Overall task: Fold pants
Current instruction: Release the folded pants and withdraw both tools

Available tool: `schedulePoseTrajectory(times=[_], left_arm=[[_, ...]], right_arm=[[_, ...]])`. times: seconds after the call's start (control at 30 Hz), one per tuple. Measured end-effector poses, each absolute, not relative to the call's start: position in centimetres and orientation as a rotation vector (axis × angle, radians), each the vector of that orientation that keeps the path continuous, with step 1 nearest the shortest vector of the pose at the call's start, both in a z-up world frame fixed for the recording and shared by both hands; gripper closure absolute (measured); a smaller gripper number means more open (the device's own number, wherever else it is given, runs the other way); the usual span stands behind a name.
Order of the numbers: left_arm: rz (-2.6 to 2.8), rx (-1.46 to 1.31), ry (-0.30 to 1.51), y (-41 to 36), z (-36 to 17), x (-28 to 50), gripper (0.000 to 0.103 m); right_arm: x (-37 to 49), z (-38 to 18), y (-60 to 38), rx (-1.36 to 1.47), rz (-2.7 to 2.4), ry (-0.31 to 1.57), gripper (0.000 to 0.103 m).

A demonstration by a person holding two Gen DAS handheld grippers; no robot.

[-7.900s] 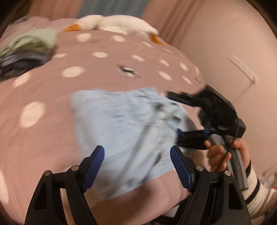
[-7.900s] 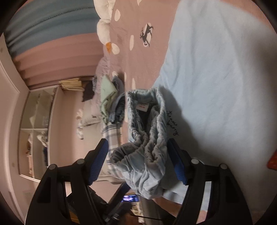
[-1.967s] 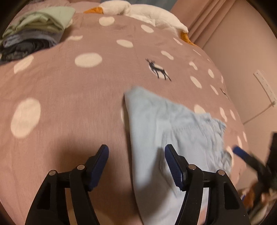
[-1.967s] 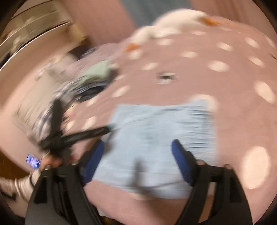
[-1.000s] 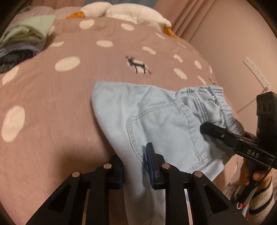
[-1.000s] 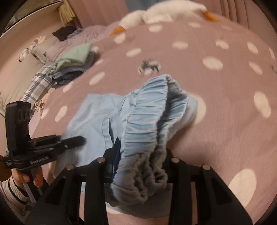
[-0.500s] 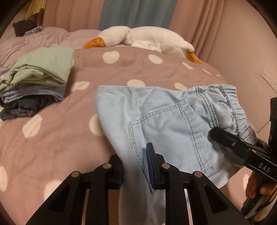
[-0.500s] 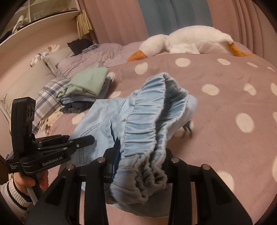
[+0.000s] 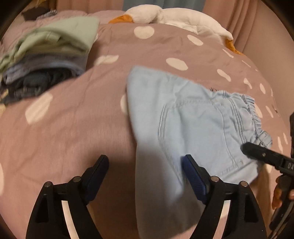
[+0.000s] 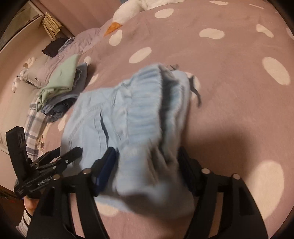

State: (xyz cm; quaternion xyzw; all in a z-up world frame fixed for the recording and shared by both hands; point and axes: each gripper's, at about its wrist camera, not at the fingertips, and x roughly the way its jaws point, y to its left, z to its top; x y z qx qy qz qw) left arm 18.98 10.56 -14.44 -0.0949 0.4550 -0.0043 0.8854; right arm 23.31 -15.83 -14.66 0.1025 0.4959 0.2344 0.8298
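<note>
Left wrist view: left tongs (image 9: 145, 176) opening, right tongs (image 10: 147, 169) opening, both releasing folded pants (image 9: 193, 119) onto bed (image 9: 73, 128). Next: probably move to clothes stack (image 9: 46, 60).

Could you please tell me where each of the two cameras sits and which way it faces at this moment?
Left wrist: on the left gripper, angled down at the pants on the bedspread; its opening jaws and the right gripper show.
Right wrist: on the right gripper, angled down at the pants' bunched waistband; its opening jaws, the left gripper and a striped sleeve show.
Shared: pants, bedspread, clothes stack, plush goose.
</note>
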Motion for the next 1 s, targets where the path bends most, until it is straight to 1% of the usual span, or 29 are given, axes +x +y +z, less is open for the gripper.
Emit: schedulePoseTrajectory(times=[0.13, 0.23, 0.3, 0.37, 0.47, 0.5, 0.53, 0.57, 0.6, 0.73, 1.0], left_arm=[[0.004, -0.205, 0.93, 10.4, -14.6, 17.1, 0.016], [0.014, -0.156, 0.953, 9.4, -13.6, 16.1, 0.016], [0.019, -0.12, 0.931, 8.8, -12.5, 14.7, 0.016], [0.023, -0.111, 0.912, 8.4, -11.3, 13.2, 0.016], [0.006, -0.13, 0.893, 7.9, -9.4, 10.8, 0.014], [0.008, -0.127, 0.881, 7.7, -8.9, 10.3, 0.013], [0.014, -0.116, 0.871, 7.4, -8.4, 9.7, 0.01], [0.022, -0.104, 0.865, 7.1, -7.9, 9.0, 0.007], [0.03, -0.102, 0.856, 6.8, -7.3, 8.3, 0.004], [0.011, -0.144, 0.827, 6.3, -5.4, 6.4, 0.001], [0.071, -0.118, 0.788, 5.5, -2.8, 3.3, 0.001]], right_arm=[[20.9, -14.6, -15.2, 0.069, 0.469, 1.018, 0.031], [19.7, -13.4, -16.0, 0.079, 0.435, 1.011, 0.03], [18.4, -12.2, -16.6, 0.072, 0.424, 0.983, 0.031], [17.1, -11.1, -17.0, 0.057, 0.429, 0.956, 0.028], [14.5, -9.2, -17.4, 0.022, 0.423, 0.904, 0.018], [13.5, -8.5, -17.6, 0.013, 0.423, 0.883, 0.011], [12.7, -7.8, -17.7, 0.008, 0.423, 0.864, 0.008], [12.1, -7.2, -17.8, 0.005, 0.424, 0.849, 0.001], [11.5, -6.6, -17.9, -0.003, 0.428, 0.834, 0.0], [9.8, -5.0, -17.3, -0.043, 0.425, 0.804, 0.0], [6.3, -2.5, -17.1, -0.019, 0.445, 0.747, 0.0]])
